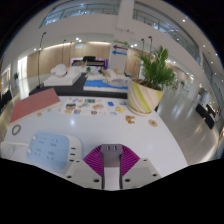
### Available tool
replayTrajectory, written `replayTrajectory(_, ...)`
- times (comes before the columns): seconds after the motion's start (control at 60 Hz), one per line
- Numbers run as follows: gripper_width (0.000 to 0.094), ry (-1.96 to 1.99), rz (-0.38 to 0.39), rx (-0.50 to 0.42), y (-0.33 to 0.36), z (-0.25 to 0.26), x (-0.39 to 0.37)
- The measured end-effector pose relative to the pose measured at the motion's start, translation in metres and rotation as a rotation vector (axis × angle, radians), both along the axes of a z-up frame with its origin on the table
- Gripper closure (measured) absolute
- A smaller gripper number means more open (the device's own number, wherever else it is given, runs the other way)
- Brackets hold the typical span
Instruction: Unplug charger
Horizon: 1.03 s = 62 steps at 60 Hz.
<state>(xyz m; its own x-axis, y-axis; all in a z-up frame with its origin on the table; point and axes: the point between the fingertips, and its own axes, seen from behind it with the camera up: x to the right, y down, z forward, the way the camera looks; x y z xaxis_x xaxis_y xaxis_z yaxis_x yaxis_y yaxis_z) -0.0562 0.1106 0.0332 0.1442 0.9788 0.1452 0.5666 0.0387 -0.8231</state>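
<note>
Gripper view: tool [110, 165] sits low over the near edge of a white counter [100, 130]. Only the purple pads [100, 160] show clearly, close side by side with a narrow dark slot between them. Nothing visible in that slot. Can't tell for certain if the fingers are fully pressed together or slightly parted.

Charger: can't pick it out. No plug, cable or socket I can identify with confidence among the counter items, so its location is unknown from this view.

On the counter, beyond the fingers:
- pale blue flat object [48, 152] just ahead and to the left of the tool, near the front edge; looks like a slab or box, details not readable
- pinkish-red flat board [35, 103] further back on the left, lying flat
- small ring-shaped thing [16, 130] near the left edge, beside the board
- row of small scattered items [105, 108] across the far half of the counter, too small to identify
- potted plant [150, 80] at the far right corner, green fronds in a light yellowish pot, upright

Past the counter: a low display table [95, 72] with white and blue objects on it, well apart from the counter. Large open hall with glazed walls, ceiling lights, shiny floor [185, 110] to the right.
</note>
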Motion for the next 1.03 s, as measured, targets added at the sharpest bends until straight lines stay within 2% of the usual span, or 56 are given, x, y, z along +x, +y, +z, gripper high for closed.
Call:
replayTrajectory(0.067, 0.0694, -0.031, 0.021, -0.001, 0.005, -0.017, -0.002)
replayTrajectory(0.133, 0.0601, -0.053, 0.056, -0.007, 0.004, -0.025, -0.004)
replayTrajectory(0.233, 0.0052, -0.058, 0.077, -0.016, 0.005, -0.011, 0.005)
replayTrajectory(0.267, 0.0125, -0.050, 0.078, -0.013, 0.006, 0.001, 0.013)
replayTrajectory(0.333, 0.0074, -0.025, 0.086, -0.023, 0.006, 0.037, 0.036)
replayTrajectory(0.5, 0.0091, -0.023, 0.084, -0.029, 0.008, 0.135, 0.151)
replayTrajectory(0.617, 0.0083, -0.044, 0.077, -0.028, 0.010, 0.179, 0.242)
replayTrajectory(0.733, 0.0087, -0.065, 0.050, -0.058, 0.017, 0.194, 0.304)
replayTrajectory(0.85, 0.0090, -0.053, 0.065, -0.077, 0.019, 0.200, 0.335)
replayTrajectory(1.033, 0.0085, -0.020, 0.019, -0.019, 0.047, 0.198, 0.342)
